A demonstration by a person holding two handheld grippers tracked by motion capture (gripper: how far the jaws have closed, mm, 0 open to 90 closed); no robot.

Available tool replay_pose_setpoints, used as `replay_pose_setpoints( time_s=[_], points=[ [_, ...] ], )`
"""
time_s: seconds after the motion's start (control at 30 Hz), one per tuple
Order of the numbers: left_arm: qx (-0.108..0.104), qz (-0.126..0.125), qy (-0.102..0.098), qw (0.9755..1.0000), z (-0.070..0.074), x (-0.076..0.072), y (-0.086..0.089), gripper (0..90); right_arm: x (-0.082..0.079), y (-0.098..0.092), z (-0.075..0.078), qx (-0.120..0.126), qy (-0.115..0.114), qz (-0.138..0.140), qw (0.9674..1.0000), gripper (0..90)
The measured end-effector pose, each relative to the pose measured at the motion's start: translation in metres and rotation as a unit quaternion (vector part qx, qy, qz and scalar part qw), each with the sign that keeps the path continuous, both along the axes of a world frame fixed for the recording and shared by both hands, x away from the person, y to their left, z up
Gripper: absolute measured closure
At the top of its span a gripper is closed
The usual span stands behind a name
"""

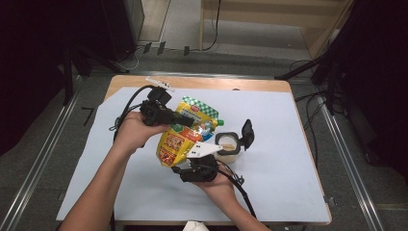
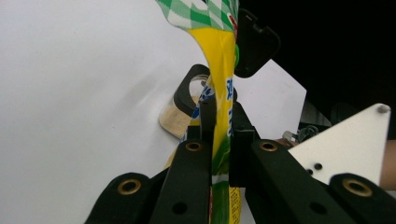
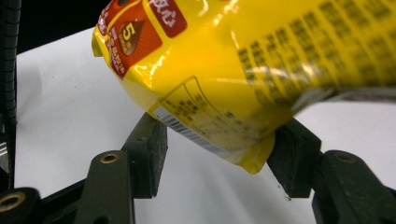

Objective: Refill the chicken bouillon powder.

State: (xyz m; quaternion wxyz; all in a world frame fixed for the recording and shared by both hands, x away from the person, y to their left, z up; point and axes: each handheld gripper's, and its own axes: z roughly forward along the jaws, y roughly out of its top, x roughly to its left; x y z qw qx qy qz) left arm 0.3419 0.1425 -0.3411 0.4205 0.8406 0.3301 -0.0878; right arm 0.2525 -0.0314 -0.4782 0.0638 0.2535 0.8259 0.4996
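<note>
The left gripper [image 1: 180, 119] is clamping the pouch [image 1: 185, 132], its jaws pressed flat against both faces of the thin yellow film, as the left gripper view shows [image 2: 219, 135]. It is coming in from the left of the high view, gripping the pouch near its upper part, below the green-checked top edge. The pouch is hanging tilted above the white sheet [image 1: 279, 159] covering the surface, clear of it, with its green spout [image 1: 220, 122] pointing right and its yellow bottom end lower down.

The right gripper [image 1: 192, 168] is sitting under that bottom end. In the right gripper view its jaws are standing wide, one on each side of the pouch's lower corner [image 3: 233, 84]; the pads [image 3: 152, 144] are lying close against the film, but whether they are pressing it cannot be told.

Just right of the pouch a small jar [image 1: 228, 147] is standing on the sheet, holding something pale brown. Its black flip lid [image 1: 247, 134] is standing open and upright on the right side. In the left gripper view the jar [image 2: 180, 116] is showing behind the pouch, with the lid [image 2: 254, 44] beyond it. The person's forearms are entering from the bottom edge of the high view.
</note>
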Motion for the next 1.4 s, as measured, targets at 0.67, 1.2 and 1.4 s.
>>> replay_pose_setpoints(
  time_s=[0.67, 1.2, 1.4],
  points=[
    [-0.049, 0.011, -0.023, 0.9985, 0.016, -0.004, 0.026, 90.0, 0.008, -0.014, 0.005, 0.017, 0.004, -0.025, 0.9995, 43.2],
    [-0.062, 0.046, -0.043, 0.9961, 0.023, -0.003, 0.050, 90.0, 0.015, -0.023, 0.010, 0.025, 0.014, -0.040, 0.9988, 43.8],
    [-0.053, 0.065, -0.049, 0.9953, 0.020, 0.000, 0.057, 90.0, 0.015, -0.023, 0.012, 0.024, 0.011, -0.031, 0.9992, 43.9]
  ],
)
